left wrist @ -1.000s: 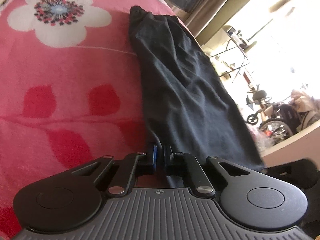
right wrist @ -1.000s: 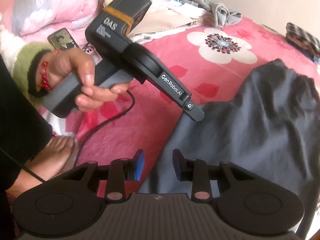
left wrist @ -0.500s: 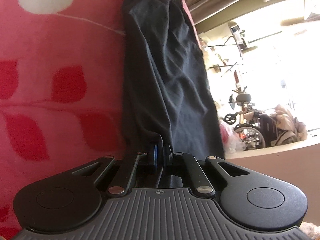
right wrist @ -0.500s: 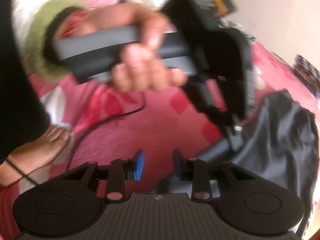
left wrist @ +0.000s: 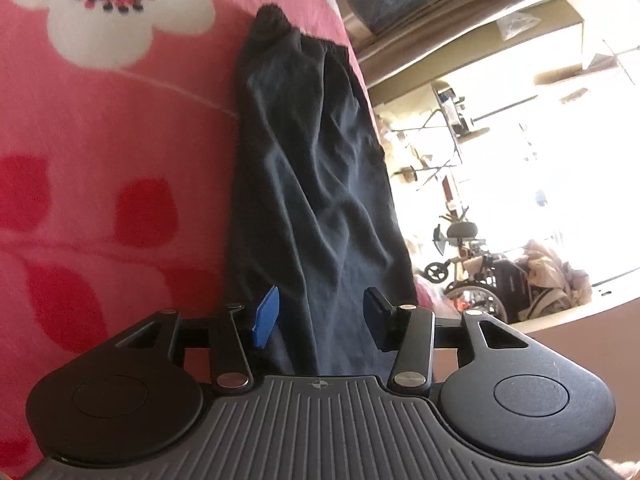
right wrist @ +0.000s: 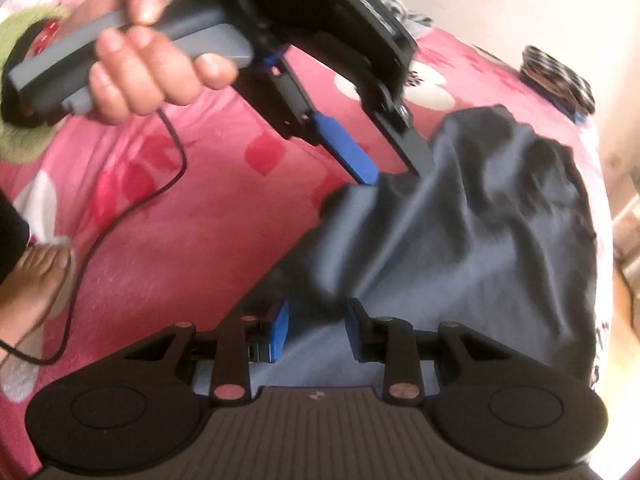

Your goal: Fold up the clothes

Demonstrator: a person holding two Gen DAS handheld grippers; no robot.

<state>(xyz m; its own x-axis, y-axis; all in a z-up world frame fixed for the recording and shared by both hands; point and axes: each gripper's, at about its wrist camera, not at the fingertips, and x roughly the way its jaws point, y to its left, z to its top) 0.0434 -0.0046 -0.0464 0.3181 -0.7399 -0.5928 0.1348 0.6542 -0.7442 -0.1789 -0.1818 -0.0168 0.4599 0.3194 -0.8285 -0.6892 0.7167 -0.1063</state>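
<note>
1. Blanket (left wrist: 100, 200): pink, white flower and red leaf print, fills left side of left wrist view; also under everything in right wrist view.
2. Garment (left wrist: 316, 184): dark, long, wrinkled, lies on blanket along its right edge; gathered end far from camera, near end runs down between the left gripper's fingers.
3. Left gripper (left wrist: 320, 316): wide apart, holds nothing; blue pad (left wrist: 266, 316) on left finger sits over garment's left edge, right finger near garment's right edge.
4. Doorway (left wrist: 540, 160): bright, overexposed, right of bed; wheelchair (left wrist: 480, 284) and clutter inside, details blurred.
5. Right wrist view, far left: bare foot (right wrist: 36, 280) on blanket, thin black cable (right wrist: 132, 208) looping past it.
6. Hand (right wrist: 148, 64) top left grips grey handle of left gripper (right wrist: 396, 166); green cuff at wrist. Its fingers are spread, tips just at garment's (right wrist: 460, 232) upper left corner; cannot tell if they touch the cloth, frame is motion-blurred.
7. Garment here spreads from centre to right across blanket, creased, near edge reaching down between right gripper's fingers.
8. Right gripper (right wrist: 318, 332): wide apart, nothing clamped; cloth lies between and below the blue pads.
9. Checked cloth (right wrist: 560, 76) top right on blanket, well apart from garment.
</note>
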